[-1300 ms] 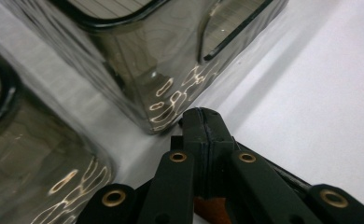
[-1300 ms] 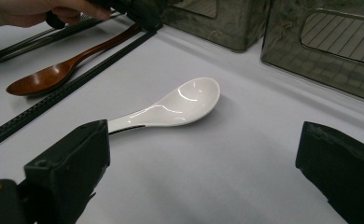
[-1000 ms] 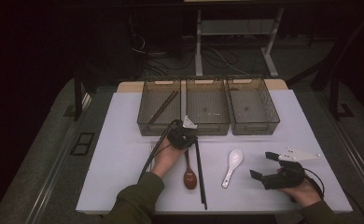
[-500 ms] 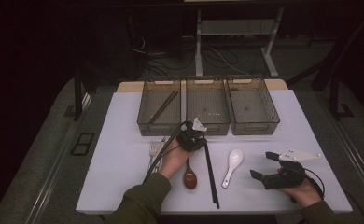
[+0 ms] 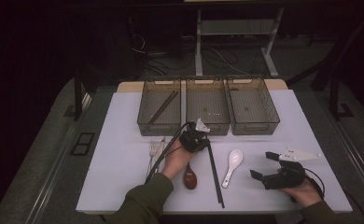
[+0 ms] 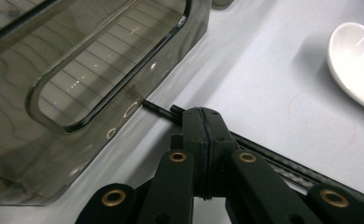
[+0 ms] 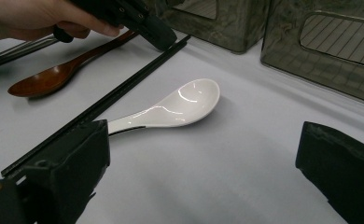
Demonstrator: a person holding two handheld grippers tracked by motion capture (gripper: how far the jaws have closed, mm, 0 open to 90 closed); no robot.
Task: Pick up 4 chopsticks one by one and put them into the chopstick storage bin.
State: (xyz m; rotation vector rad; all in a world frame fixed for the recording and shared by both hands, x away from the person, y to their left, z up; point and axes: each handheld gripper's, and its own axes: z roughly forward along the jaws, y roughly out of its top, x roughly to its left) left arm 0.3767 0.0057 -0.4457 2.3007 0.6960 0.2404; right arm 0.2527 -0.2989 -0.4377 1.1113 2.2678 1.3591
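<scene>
A pair of black chopsticks point(image 5: 215, 175) lies slanted across the white table, its far end just in front of the middle bin point(image 5: 219, 125). My left gripper point(image 5: 199, 140) is shut on that far end. In the left gripper view the closed jaw tips point(image 6: 202, 122) clamp the chopsticks point(image 6: 159, 108), which poke out towards the bin wall point(image 6: 77, 70). My right gripper point(image 5: 262, 165) rests at the right, open and holding nothing. The right gripper view shows my right gripper point(image 7: 208, 156) with a white ceramic spoon point(image 7: 180, 105) just beyond its jaws.
Three smoky clear bins stand in a row at the back; the left bin point(image 5: 148, 127) holds brown chopsticks point(image 5: 165, 106). A brown wooden spoon point(image 5: 190, 178) lies under my left hand, a fork point(image 5: 155, 150) to its left, the white spoon point(image 5: 232, 164) right of the black chopsticks.
My left gripper has shifted a little to the right with the black chopsticks, and their near end has swung right. The right gripper has not moved.
</scene>
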